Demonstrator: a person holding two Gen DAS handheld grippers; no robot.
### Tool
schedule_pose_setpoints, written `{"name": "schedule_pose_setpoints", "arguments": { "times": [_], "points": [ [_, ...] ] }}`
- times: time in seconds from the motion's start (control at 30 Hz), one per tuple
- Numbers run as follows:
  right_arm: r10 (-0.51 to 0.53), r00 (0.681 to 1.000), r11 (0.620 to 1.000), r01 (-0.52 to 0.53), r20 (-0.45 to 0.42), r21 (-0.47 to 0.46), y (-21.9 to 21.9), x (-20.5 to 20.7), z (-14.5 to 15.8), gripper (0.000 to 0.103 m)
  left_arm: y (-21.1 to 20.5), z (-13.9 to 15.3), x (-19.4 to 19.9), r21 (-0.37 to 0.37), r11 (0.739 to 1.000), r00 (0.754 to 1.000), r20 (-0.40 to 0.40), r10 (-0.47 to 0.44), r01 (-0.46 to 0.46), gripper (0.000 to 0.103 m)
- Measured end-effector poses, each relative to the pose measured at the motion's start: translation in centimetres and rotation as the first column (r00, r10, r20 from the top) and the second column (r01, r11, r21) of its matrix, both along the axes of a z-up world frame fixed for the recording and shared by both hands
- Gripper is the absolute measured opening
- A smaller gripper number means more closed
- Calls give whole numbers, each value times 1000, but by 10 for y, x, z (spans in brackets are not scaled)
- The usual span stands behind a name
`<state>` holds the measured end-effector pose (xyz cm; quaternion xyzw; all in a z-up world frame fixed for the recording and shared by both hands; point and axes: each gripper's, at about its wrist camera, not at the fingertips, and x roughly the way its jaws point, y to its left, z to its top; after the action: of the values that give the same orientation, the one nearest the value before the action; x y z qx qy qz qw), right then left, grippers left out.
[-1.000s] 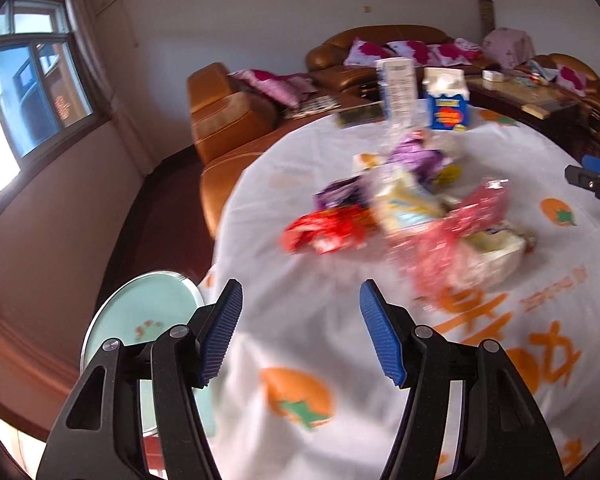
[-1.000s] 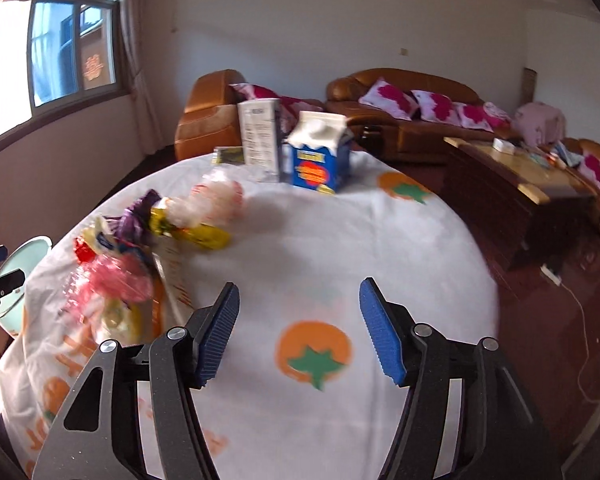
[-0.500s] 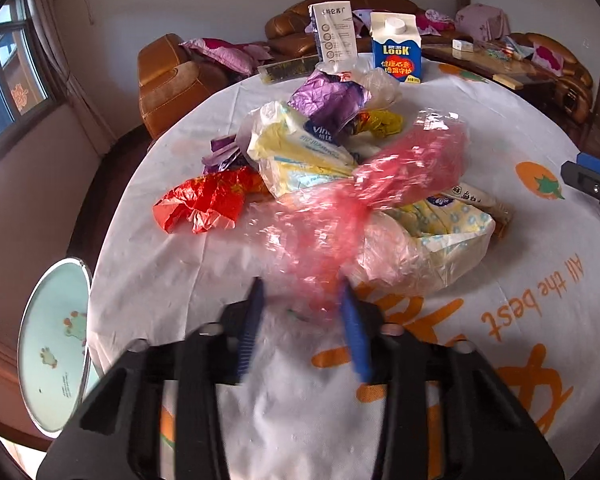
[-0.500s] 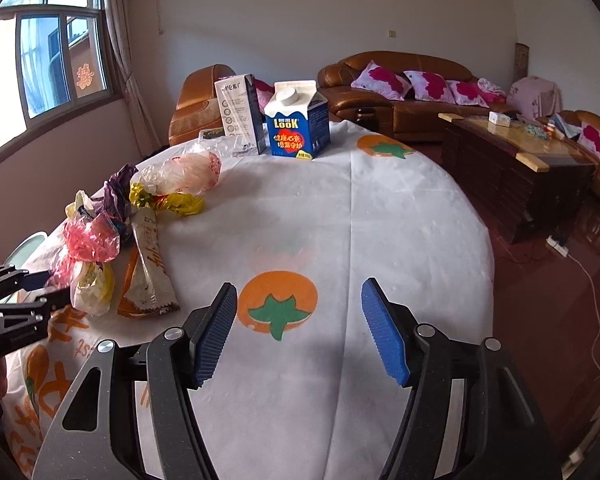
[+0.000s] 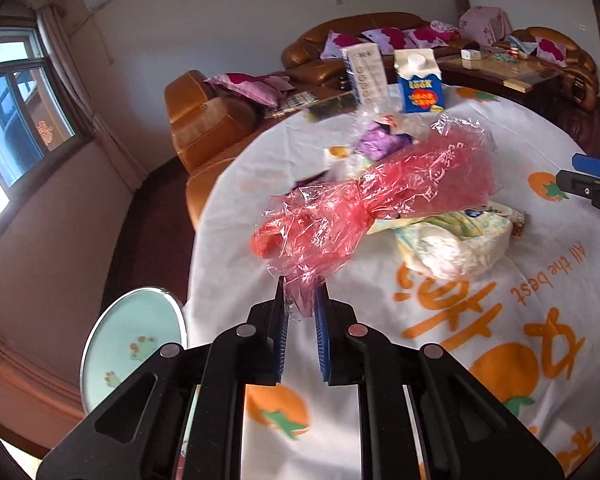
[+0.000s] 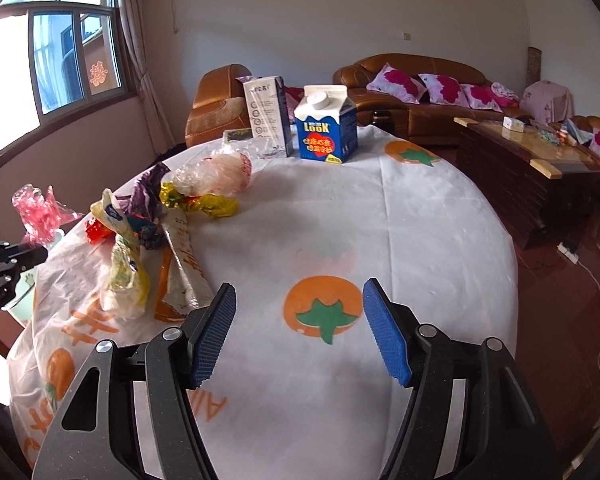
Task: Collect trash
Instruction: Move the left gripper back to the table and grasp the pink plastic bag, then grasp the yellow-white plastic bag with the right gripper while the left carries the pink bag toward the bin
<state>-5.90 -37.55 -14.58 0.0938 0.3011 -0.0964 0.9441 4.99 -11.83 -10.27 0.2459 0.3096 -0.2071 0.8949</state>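
Red wrapper off the table!
Left gripper (image 5: 300, 304) is clamped on the red plastic wrapper (image 5: 376, 196) (lifted ahead of its fingers); right gripper (image 6: 300, 328) hangs wide apart over the tablecloth (image 6: 380, 216).

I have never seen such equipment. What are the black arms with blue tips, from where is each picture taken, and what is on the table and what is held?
They are two hand-held grippers; a person carries one in each hand, and a camera on each looks forward along its two fingers.

The left gripper is shut on a red plastic bag, lifted above the table. The right-hand camera sees that bag from the side.

The right gripper is open and holds nothing.

On the round table, which has a white cloth with orange fruit prints, lies a pile of wrappers, a pale plastic bag, a blue carton and a white box. Both stand upright at the far edge.
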Motion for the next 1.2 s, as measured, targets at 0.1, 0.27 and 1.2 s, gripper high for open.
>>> {"name": "schedule_pose_setpoints", "arguments": {
  "times": [0.1, 0.27, 1.2],
  "points": [
    [16, 1000, 1000, -16, 0, 9, 8, 4, 4, 66, 19, 2, 3, 6, 999, 999, 6, 33, -33, 12],
    [40, 999, 999, -40, -13, 2, 22, 14, 6, 66, 49, -7, 15, 17, 995, 995, -12, 96, -95, 12],
    [242, 969, 968, -244, -49, -54, 112, 47, 16, 5, 129, -17, 38, -8, 969, 968, -43, 247, -248, 13]
  ]
}}
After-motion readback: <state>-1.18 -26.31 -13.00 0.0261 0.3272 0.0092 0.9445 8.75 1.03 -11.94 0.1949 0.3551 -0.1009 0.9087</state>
